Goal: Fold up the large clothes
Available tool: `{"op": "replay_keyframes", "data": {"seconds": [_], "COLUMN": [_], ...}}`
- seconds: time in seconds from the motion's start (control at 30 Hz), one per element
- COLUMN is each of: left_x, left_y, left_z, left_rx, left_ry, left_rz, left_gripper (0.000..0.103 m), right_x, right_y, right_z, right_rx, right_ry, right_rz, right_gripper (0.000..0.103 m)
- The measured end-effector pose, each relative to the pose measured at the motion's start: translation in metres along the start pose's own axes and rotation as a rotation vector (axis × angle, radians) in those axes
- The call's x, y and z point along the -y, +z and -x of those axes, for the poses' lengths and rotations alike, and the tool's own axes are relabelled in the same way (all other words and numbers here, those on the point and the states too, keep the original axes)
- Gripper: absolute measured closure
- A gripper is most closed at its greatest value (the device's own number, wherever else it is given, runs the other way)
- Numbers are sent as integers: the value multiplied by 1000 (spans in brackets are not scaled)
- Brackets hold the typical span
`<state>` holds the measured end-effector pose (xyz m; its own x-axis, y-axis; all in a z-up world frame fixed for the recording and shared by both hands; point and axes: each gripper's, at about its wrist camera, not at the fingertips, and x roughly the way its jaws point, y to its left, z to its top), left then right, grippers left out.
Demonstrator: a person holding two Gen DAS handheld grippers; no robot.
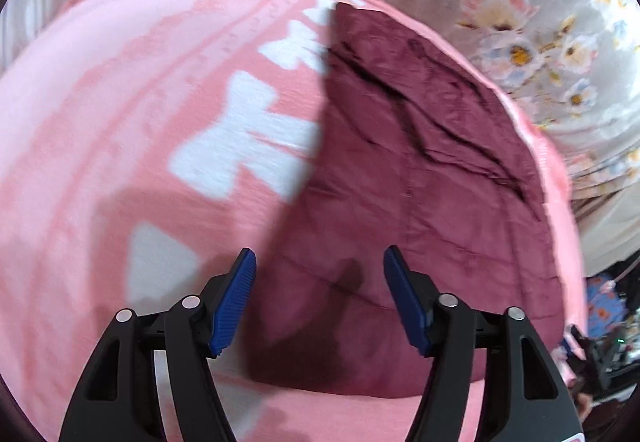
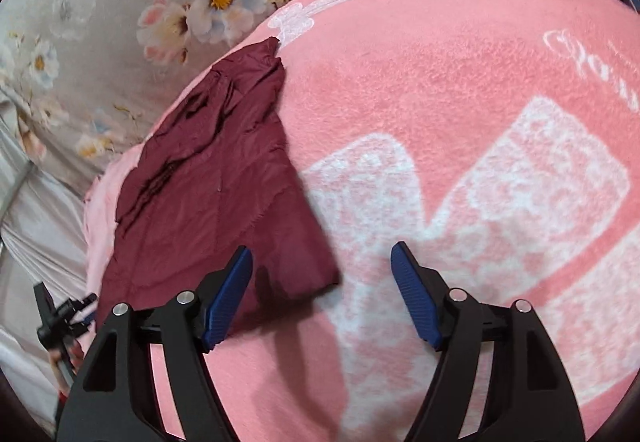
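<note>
Left tongs (image 1: 319, 262): blue pads spread wide, nothing between them, hanging over the maroon garment (image 1: 420, 181)

Right tongs (image 2: 321, 256): also spread, empty, over the pink blanket (image 2: 420, 81) with the garment's near corner just past the left pad

Maroon garment lies flat on the pink blanket, folded into a rough slab, creases bunched toward its far end. Left wrist view: it fills centre to 3 o'clock, straight left edge running from 12 down to 6, blanket's white bow prints (image 1: 240, 137) at 9 o'clock beside that edge. Right wrist view: garment (image 2: 208, 177) sits at 9–10 o'clock, tapering to a point near 11, big white bow print (image 2: 480, 201) at 3 o'clock

Floral grey bedsheet (image 1: 520, 41) under the blanket, at 1–2 o'clock in the left view, 10–12 o'clock in the right view (image 2: 120, 21)

Both views motion-blurred. Other tongs' black frame (image 2: 60, 318) visible at 8 o'clock in right view, off the blanket edge
</note>
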<state>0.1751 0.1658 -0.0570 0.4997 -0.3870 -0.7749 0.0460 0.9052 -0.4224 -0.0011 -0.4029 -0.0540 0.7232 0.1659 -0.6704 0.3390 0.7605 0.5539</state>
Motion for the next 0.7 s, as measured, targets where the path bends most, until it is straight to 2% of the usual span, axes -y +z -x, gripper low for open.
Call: {"op": "replay_keyframes", "data": {"seconds": [0.1, 0.13, 0.17, 0.2, 0.23, 0.27, 0.33, 0.5, 0.63, 0.7], "left_x": [7, 10, 13, 15, 16, 16, 16, 20, 21, 21], "left_y": [-8, -8, -10, -11, -12, -13, -15, -31, -61, -79], "left_z": [0, -1, 1, 3, 8, 13, 32, 90, 157, 202], "left_rx": [28, 34, 40, 45, 55, 64, 104, 151, 163, 202], "left_ry": [1, 3, 11, 15, 15, -1, -23, -72, -150, -187], "left_rz": [14, 10, 5, 2, 1, 6, -9, -76, -100, -90], "left_gripper": [44, 59, 76, 86, 99, 100, 101, 102, 102, 102], "right_x": [-12, -18, -22, -25, -26, -24, -25, -43, -59, -67], "right_y": [1, 2, 2, 2, 0, -1, -4, -27, -54, -65], "right_z": [-15, -18, -21, -24, -25, -24, -14, 42, 118, 167], "right_rx": [-15, -11, -12, -23, -31, -33, -14, 43, 141, 210], "right_ry": [18, 3, -11, -26, -14, 38, 66, 112, 189, 233], "right_rz": [-6, 6, 19, 17, 0, -37, -55, 39, 167, 229], "right_gripper": [33, 34, 47, 56, 79, 91, 96, 98, 98, 98]}}
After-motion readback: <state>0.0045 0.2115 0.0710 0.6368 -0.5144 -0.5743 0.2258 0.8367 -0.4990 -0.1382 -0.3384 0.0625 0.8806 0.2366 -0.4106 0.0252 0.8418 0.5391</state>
